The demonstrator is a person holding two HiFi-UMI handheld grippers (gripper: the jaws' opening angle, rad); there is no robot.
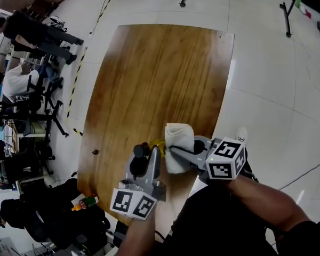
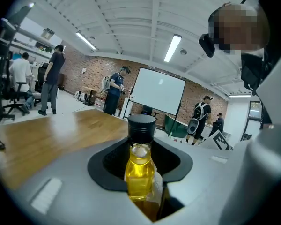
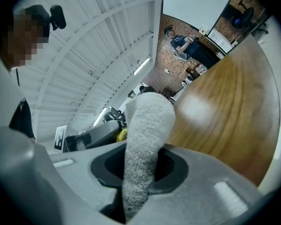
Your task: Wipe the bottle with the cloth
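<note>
A small bottle of yellow liquid with a black cap stands upright between the jaws of my left gripper, which is shut on it. In the head view the bottle is held over the near part of the wooden table by the left gripper. My right gripper is shut on a white cloth, whose folded end sticks up just right of the bottle. The cloth fills the right gripper, with the bottle's yellow showing beside it.
A small dark object lies near the table's left edge. Office chairs and seated people crowd the left side. A small red and green bottle lies among dark bags at lower left. Stand legs rest on the tiled floor beyond the table.
</note>
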